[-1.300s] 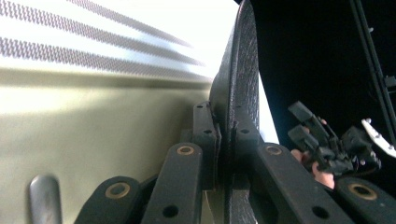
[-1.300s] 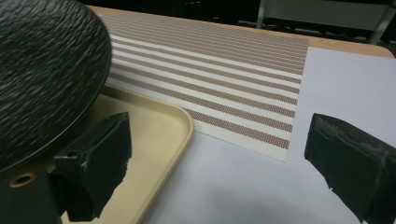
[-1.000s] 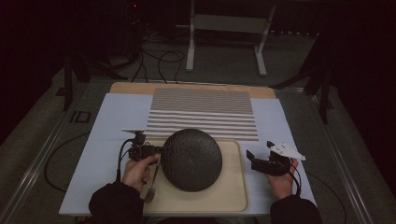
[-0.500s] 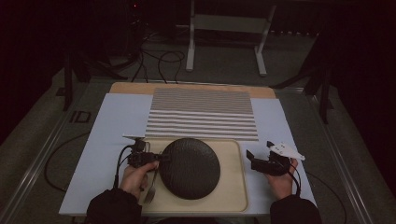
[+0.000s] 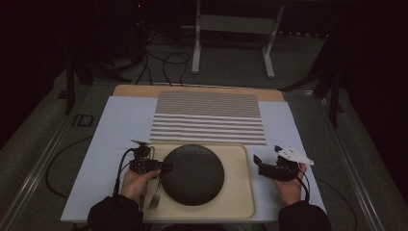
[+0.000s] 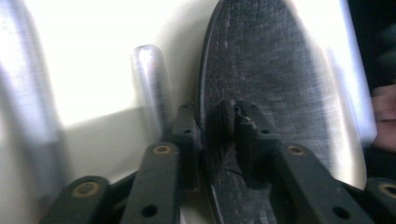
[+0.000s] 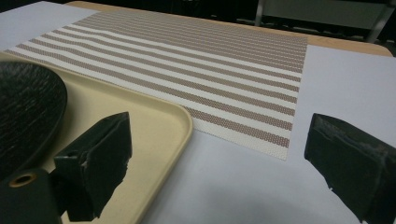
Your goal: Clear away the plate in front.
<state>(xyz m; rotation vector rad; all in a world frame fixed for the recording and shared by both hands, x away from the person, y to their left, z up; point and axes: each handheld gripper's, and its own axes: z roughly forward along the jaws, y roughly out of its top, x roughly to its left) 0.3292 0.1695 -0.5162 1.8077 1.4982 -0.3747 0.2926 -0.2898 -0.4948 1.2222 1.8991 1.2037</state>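
Observation:
A round dark plate [image 5: 192,174] lies flat on a cream tray [image 5: 238,192]. My left gripper [image 5: 166,167] is at the plate's left rim. In the left gripper view its jaws [image 6: 212,116] straddle that rim of the plate [image 6: 271,70], one above and one below; they have just been opening and no longer clamp it. A fork [image 5: 154,197] lies on the tray beside my left hand, its silver handle [image 6: 149,79] next to the rim. My right gripper [image 5: 260,164] rests open and empty to the right of the tray [image 7: 154,126], its jaws [image 7: 219,154] wide apart.
A brown-and-white striped placemat [image 5: 209,118] lies beyond the tray on a pale sheet [image 5: 120,130] that covers the table. A metal stand [image 5: 231,29] and cables are on the floor behind the table.
The plate was tilted up with my left gripper on its rim; it has come down flat on the tray. My left hand sank slightly toward me. The right gripper has stayed put.

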